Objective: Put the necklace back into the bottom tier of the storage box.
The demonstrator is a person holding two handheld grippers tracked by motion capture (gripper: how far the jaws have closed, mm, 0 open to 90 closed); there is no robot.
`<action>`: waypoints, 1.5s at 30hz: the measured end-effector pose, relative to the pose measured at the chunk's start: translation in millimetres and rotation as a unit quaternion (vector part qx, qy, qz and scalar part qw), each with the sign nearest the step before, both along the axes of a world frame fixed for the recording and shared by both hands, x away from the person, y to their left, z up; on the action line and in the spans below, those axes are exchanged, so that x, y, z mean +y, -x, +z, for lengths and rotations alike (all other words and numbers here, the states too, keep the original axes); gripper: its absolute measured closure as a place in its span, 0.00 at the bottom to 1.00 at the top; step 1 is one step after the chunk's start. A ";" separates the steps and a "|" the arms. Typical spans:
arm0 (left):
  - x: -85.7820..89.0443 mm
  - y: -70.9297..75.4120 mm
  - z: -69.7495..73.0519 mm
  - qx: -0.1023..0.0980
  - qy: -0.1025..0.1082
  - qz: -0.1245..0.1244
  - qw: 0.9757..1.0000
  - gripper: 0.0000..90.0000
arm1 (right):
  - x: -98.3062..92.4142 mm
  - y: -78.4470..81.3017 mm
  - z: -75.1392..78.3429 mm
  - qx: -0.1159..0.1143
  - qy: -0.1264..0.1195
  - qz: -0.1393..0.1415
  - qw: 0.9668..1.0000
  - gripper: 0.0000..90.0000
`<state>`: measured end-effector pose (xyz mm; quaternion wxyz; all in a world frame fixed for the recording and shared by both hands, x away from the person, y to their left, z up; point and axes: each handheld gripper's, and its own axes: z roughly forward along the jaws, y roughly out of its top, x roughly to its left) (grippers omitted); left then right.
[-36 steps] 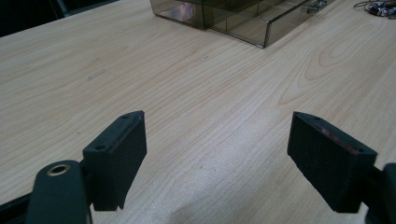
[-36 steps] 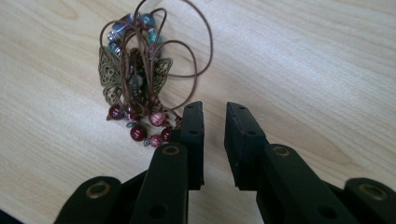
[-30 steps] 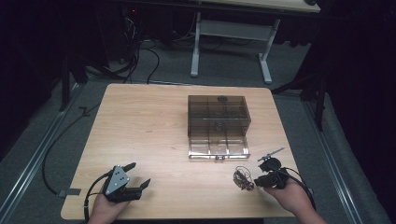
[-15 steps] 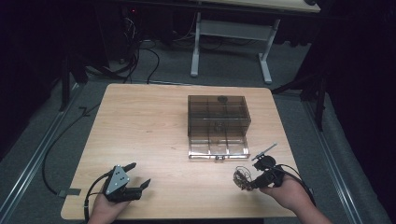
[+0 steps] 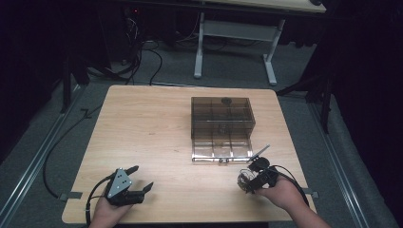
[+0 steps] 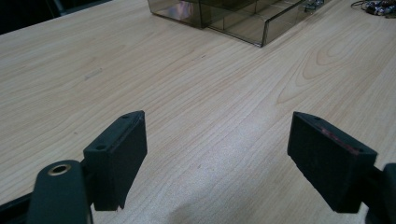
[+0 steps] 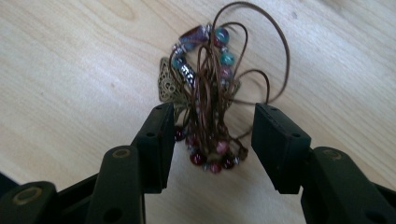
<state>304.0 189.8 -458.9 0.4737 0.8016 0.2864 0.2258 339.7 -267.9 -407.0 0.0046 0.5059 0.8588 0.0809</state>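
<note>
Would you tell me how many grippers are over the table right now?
2: the left gripper near the table's front left edge, the right gripper front right, straddling the beaded necklace.

right tool (image 7: 212, 135) opened, necklace (image 7: 210, 88) apparently released

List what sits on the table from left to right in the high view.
Left gripper → smoky plastic compartment box → tangled bead-and-cord jewellery, lying between the open jaws of the right gripper, which have just been opening.
</note>
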 end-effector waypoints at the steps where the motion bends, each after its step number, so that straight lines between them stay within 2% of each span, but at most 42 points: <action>1: 0.0 0.0 0.0 0.000 0.000 0.000 1.000 0.22 | 1.9 -1.3 -1.7 0.002 0.003 -0.002 1.000 0.55; 2: -0.1 0.0 0.0 0.000 0.000 0.000 1.000 0.22 | 2.2 -2.5 -2.8 0.000 -0.001 0.001 1.000 0.57; 7: -0.2 -0.3 -0.2 0.000 0.001 -0.001 1.000 0.22 | 7.4 -6.7 -7.9 0.004 0.017 0.006 1.000 0.62; 15: -0.4 -0.6 -0.3 0.001 0.001 -0.003 1.000 0.22 | 13.3 -10.0 -7.6 0.001 0.030 0.013 0.999 0.73; 22: -0.4 -0.6 -0.2 0.002 0.000 -0.004 1.000 0.22 | 18.7 -9.6 -5.5 -0.002 0.043 0.033 0.999 0.89; 30: 0.0 -0.7 -0.2 0.002 0.002 -0.004 1.000 0.22 | 20.3 -11.1 -3.3 -0.003 0.048 0.039 0.998 0.91; 45: 0.2 -0.5 -0.1 0.002 0.003 -0.005 1.000 0.22 | 15.2 -9.4 15.9 -0.010 0.023 0.046 0.999 0.91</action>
